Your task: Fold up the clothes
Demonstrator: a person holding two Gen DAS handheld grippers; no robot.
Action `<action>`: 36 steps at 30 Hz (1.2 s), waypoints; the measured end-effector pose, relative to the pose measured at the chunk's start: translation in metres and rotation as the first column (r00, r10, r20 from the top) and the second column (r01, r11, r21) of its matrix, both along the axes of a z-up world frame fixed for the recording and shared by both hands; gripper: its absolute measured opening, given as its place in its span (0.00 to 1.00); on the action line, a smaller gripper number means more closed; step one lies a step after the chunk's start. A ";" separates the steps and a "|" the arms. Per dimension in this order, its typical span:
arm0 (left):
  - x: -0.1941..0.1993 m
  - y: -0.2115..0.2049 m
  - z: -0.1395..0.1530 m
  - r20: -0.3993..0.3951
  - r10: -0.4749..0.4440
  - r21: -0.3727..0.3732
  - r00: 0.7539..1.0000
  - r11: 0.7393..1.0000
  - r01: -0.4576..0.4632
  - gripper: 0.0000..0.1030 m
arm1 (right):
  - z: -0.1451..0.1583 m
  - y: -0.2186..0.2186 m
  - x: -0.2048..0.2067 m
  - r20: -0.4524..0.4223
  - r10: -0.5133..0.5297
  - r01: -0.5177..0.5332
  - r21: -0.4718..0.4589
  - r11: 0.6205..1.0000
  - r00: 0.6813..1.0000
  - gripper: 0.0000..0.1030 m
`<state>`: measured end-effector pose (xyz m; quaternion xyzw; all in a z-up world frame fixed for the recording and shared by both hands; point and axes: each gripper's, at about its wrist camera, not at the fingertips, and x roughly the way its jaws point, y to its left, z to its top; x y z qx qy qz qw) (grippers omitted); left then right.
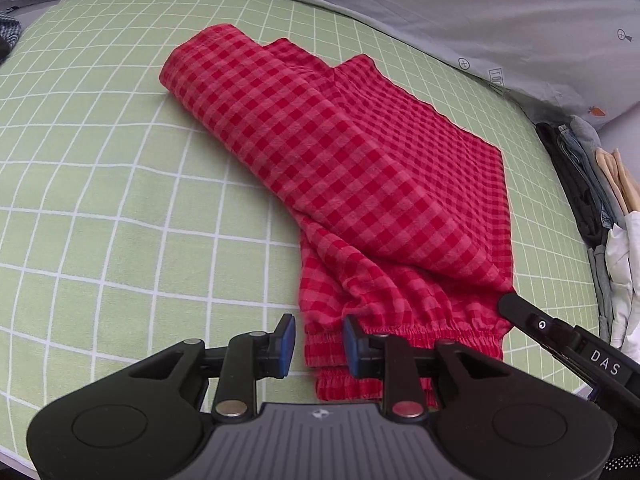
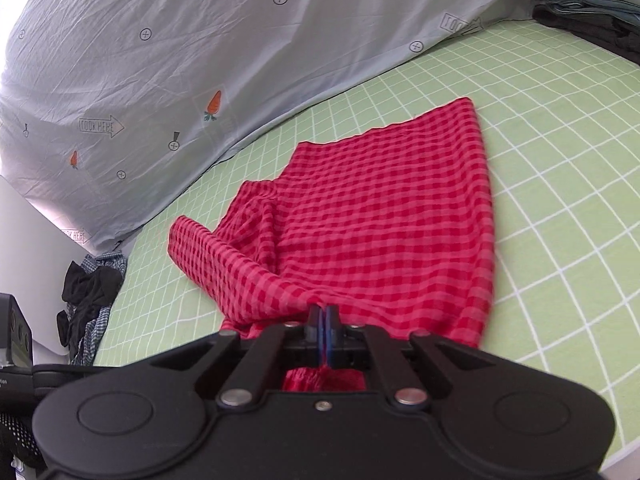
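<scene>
Red checked trousers point(image 1: 360, 160) lie partly folded on the green grid bedsheet point(image 1: 100, 200), with the elastic waistband point(image 1: 400, 340) nearest the left wrist camera. My left gripper point(image 1: 319, 342) hovers at the waistband's left end. Its blue pads point(image 1: 287, 342) stand apart with the cloth's edge in the gap, and neither pad presses on it. My right gripper point(image 2: 324, 316) is shut on a fold of the trousers point(image 2: 380, 220). The left wrist view shows that same right gripper point(image 1: 507, 304) pinching the fabric at the right side, just above the waistband.
A grey-blue quilt point(image 2: 200, 60) printed with carrots rises along the far side of the bed. Folded clothes are stacked at the bed's right edge point(image 1: 600, 200), point(image 2: 580, 4). Dark loose garments point(image 2: 88, 292) are heaped at the far left corner, beside a black device point(image 2: 14, 332).
</scene>
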<state>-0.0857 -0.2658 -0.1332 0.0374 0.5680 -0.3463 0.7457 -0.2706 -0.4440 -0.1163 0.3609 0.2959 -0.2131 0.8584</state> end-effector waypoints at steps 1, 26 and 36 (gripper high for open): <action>-0.004 -0.005 -0.001 0.001 -0.013 0.003 1.000 1.000 0.013 0.32 | -0.002 -0.002 -0.006 -0.014 -0.010 0.010 -0.004 1.000 1.000 0.02; 0.014 0.018 0.012 0.129 0.141 0.068 0.981 0.986 -0.151 0.37 | -0.002 -0.010 0.060 -0.151 0.138 -0.167 -0.205 0.964 0.979 0.23; 0.084 0.030 0.007 0.108 0.259 0.066 0.960 0.962 -0.267 0.37 | 0.001 -0.012 0.168 -0.137 0.292 -0.316 -0.210 0.925 0.946 0.24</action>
